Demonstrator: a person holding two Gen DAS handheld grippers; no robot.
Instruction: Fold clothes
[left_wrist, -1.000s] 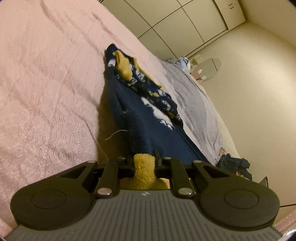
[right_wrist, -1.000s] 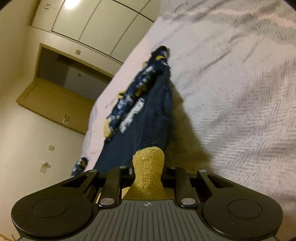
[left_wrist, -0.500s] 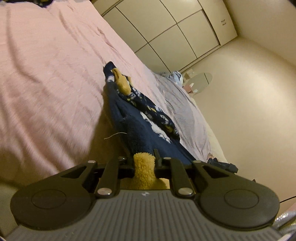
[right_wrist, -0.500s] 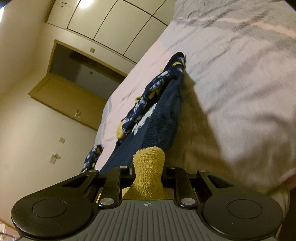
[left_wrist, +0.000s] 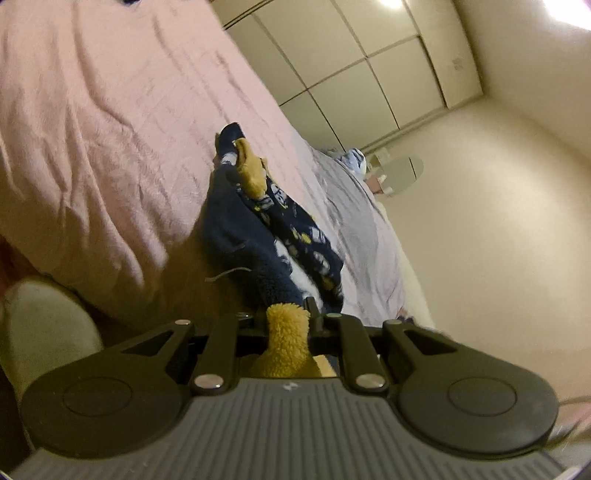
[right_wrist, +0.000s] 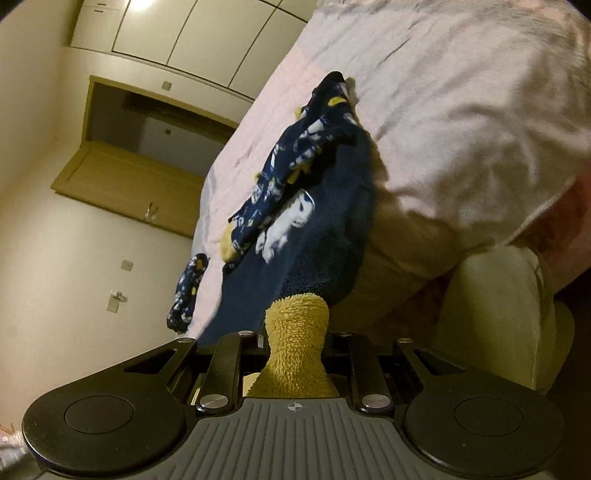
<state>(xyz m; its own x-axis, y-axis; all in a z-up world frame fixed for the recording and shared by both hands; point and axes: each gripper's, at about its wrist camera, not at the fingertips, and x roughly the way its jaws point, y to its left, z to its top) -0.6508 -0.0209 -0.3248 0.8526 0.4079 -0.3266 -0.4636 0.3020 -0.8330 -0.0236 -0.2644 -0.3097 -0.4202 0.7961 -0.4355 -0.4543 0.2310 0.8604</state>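
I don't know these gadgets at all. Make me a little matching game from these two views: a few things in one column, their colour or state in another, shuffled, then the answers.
Things
1. left gripper
2. fleece garment
3. bedspread
4. wardrobe doors

Descriptions
A. pale pink, wrinkled
B. cream panels, closed
C. shut on a mustard-yellow fleece edge
D. navy with a white print, stretched from the grippers over the bed

Pairs: 1-C, 2-D, 3-A, 4-B

The right gripper clamps a yellow edge of the same garment.
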